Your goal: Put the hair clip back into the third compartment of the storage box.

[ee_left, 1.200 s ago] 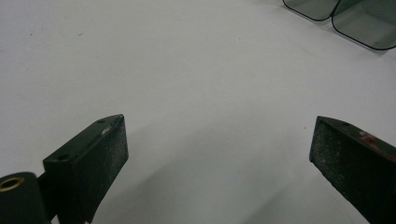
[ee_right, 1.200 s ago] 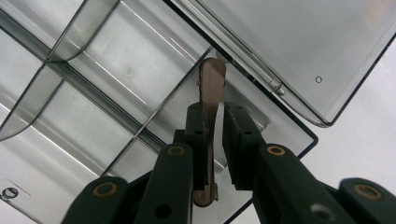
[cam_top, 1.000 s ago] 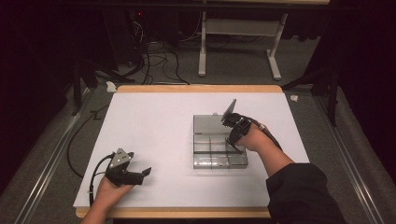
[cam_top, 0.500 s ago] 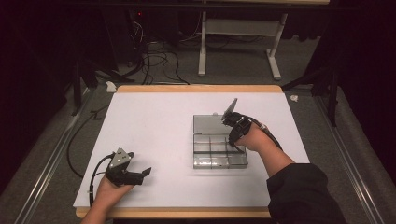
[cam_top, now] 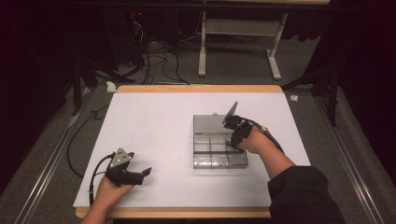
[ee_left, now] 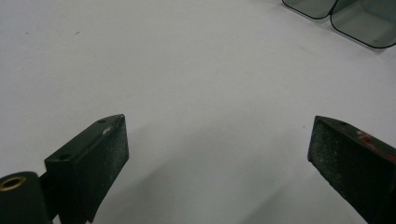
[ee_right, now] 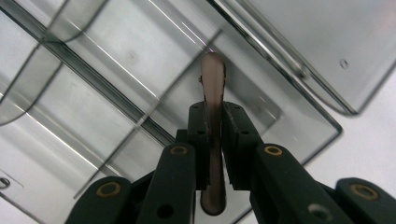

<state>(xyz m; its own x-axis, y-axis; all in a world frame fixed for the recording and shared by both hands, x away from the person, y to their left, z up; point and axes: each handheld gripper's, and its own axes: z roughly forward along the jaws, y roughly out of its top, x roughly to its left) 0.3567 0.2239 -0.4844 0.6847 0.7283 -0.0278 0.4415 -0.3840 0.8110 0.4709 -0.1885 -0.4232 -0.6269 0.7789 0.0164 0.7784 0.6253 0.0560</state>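
resting at seven o'clock on the white table [cam_top: 154, 121], left claw [cam_top: 140, 175] sits near the edge. left gripper view: jaws wide apart. right gripper view: right claw [ee_right: 214, 119] clamped on a thin brownish strip [ee_right: 212, 79] over the clear divided box [ee_right: 93, 84].

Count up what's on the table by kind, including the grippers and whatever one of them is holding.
Grippers: 2, left gripper and right gripper
Clear divided boxes: 1, box
Thin brownish strips: 1, strip pinched in the right gripper
Total: 4
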